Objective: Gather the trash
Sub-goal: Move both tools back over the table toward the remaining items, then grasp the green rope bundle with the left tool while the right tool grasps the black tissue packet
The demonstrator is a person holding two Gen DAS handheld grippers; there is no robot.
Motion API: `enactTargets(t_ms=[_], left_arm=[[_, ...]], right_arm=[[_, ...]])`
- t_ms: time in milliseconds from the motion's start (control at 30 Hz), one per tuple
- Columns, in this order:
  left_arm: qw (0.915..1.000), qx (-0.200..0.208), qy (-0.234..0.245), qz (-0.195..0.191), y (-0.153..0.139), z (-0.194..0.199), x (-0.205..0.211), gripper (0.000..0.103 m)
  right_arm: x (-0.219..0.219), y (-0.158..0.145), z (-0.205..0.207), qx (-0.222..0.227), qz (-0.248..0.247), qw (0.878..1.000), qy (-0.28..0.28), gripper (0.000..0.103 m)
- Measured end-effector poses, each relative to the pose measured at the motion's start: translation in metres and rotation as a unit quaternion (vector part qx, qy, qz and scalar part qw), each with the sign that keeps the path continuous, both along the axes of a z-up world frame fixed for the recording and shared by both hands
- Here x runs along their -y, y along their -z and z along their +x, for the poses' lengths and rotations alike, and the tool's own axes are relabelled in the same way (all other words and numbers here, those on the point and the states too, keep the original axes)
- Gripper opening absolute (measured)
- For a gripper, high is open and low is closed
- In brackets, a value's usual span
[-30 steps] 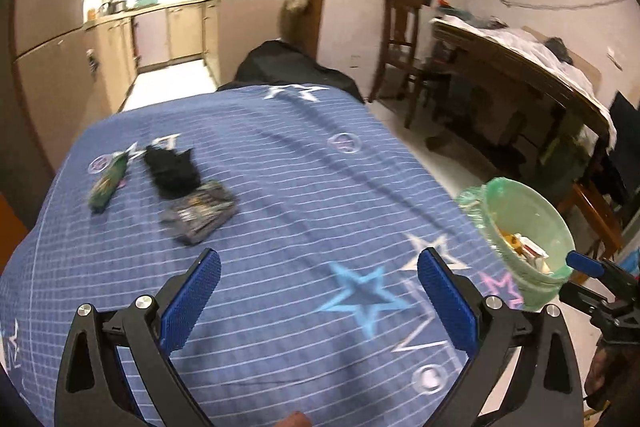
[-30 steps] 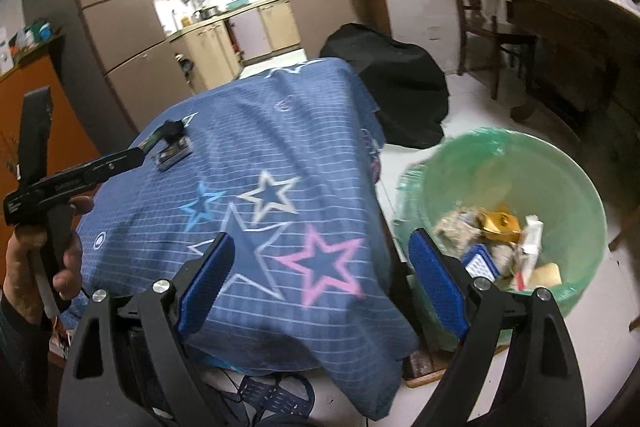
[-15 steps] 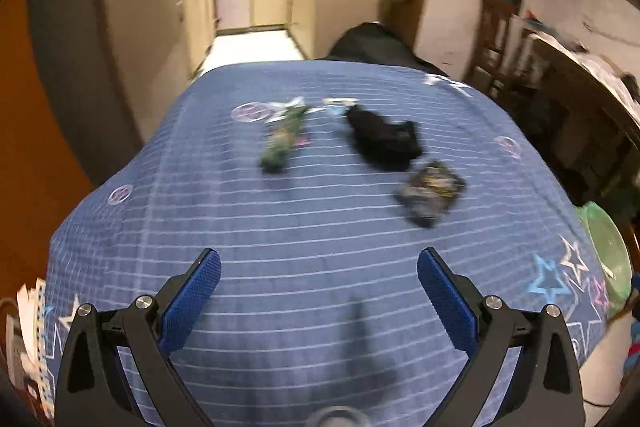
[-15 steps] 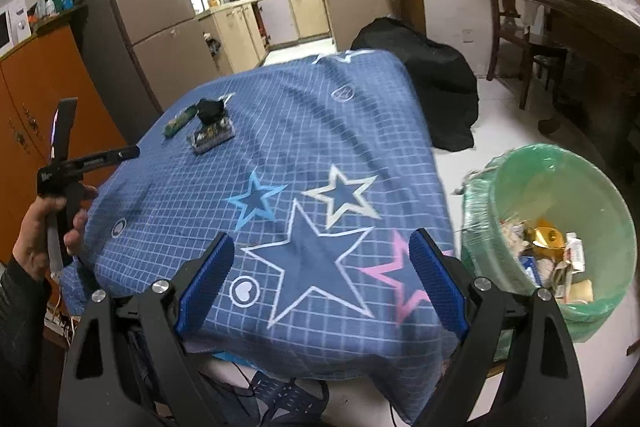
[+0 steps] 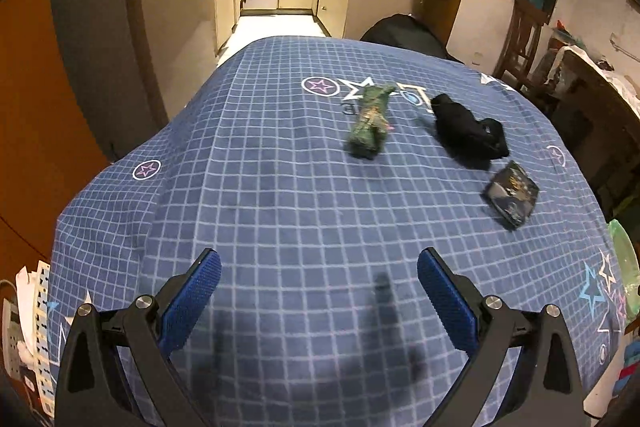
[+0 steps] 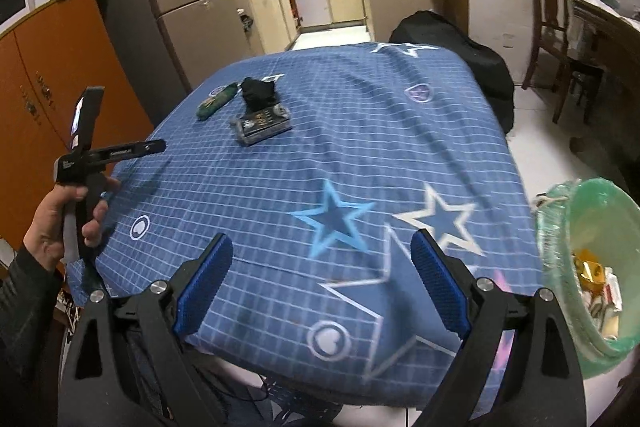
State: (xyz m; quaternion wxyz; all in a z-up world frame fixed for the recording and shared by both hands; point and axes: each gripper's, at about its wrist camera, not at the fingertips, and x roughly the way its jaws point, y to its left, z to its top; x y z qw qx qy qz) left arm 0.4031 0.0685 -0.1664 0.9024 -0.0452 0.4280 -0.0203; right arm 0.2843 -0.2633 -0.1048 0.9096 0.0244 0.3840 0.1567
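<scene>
three scraps on blue-clothed surface (image 5: 280, 227) | green wrapper (image 5: 370, 123) ahead of left gripper (image 5: 319, 283), long axis pointing away | both jaws apart, empty | left hand nearer | bin (image 6: 560, 227) right

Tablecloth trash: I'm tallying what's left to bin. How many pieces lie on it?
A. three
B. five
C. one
A: a green wrapper, a black crumpled piece and a dark flat packet lie on the tablecloth.
</scene>
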Motion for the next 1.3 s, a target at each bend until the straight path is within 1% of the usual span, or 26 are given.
enactTargets(t_ms=[133,333,433,567,667,733,767,800,833,867,933,967,1033,1067,1100,1167,1233,1300], left_arm=[[1.0000,0.001,0.005,0.006,0.000,0.015,-0.005,0.098],[0.9993,0.023,0.024,0.015,-0.009,0.042,-0.003,0.098],[0.9993,0.028,0.025,-0.004,-0.012,0.061,-0.001,0.098],[0.9988,0.028,0.040,-0.008,-0.012,0.090,0.015,0.098],[0.9988,0.015,0.046,0.004,-0.003,0.116,0.030,0.097],[0.9988,0.010,0.045,0.016,0.003,0.130,0.038,0.091],[0.9987,0.003,0.048,0.015,0.005,0.136,0.040,0.081],[0.9988,0.002,0.046,0.016,0.005,0.141,0.042,0.073],[0.9989,0.001,0.043,0.018,0.006,0.145,0.043,0.070],[0.9990,-0.004,0.040,0.019,0.008,0.149,0.044,0.062],[0.9989,-0.005,0.040,0.023,0.009,0.152,0.047,0.060],[0.9988,-0.005,0.041,0.027,0.011,0.152,0.049,0.056],[0.9981,-0.003,0.045,0.040,0.012,0.151,0.054,0.048],[0.9980,-0.002,0.048,0.042,0.012,0.150,0.054,0.041],[0.9979,-0.001,0.049,0.041,0.012,0.149,0.055,0.033],[0.9982,0.001,0.049,0.033,0.013,0.144,0.055,0.025],[0.9986,0.002,0.047,0.024,0.014,0.140,0.055,0.024],[0.9988,0.003,0.046,0.019,0.014,0.137,0.056,0.022]], right_arm=[[-0.011,0.001,0.009,-0.002,-0.002,1.000,-0.005,0.087],[-0.024,-0.002,0.023,0.005,0.008,1.000,-0.014,0.088],[-0.031,0.003,0.030,-0.001,0.014,1.000,-0.019,0.088],[-0.039,0.009,0.041,-0.007,0.018,0.999,-0.030,0.088],[-0.044,0.007,0.049,-0.006,0.021,0.999,-0.037,0.088],[-0.046,0.004,0.053,-0.003,0.022,0.999,-0.042,0.088],[-0.046,0.003,0.055,-0.002,0.022,0.999,-0.044,0.088],[-0.047,0.002,0.058,-0.001,0.021,0.999,-0.047,0.088],[-0.048,0.002,0.060,0.000,0.019,0.999,-0.050,0.088],[-0.049,0.002,0.063,0.001,0.018,0.998,-0.052,0.088],[-0.051,0.003,0.073,-0.001,0.015,0.998,-0.056,0.088],[-0.051,0.004,0.077,-0.002,0.015,0.998,-0.057,0.088],[-0.054,0.007,0.090,-0.009,0.023,0.998,-0.061,0.088],[-0.055,0.008,0.096,-0.013,0.027,0.998,-0.063,0.088],[-0.057,0.010,0.102,-0.017,0.030,0.997,-0.065,0.088],[-0.063,0.014,0.117,-0.027,0.035,0.997,-0.070,0.088],[-0.070,0.016,0.127,-0.032,0.035,0.996,-0.077,0.088],[-0.082,0.018,0.138,-0.029,0.021,0.995,-0.090,0.088]])
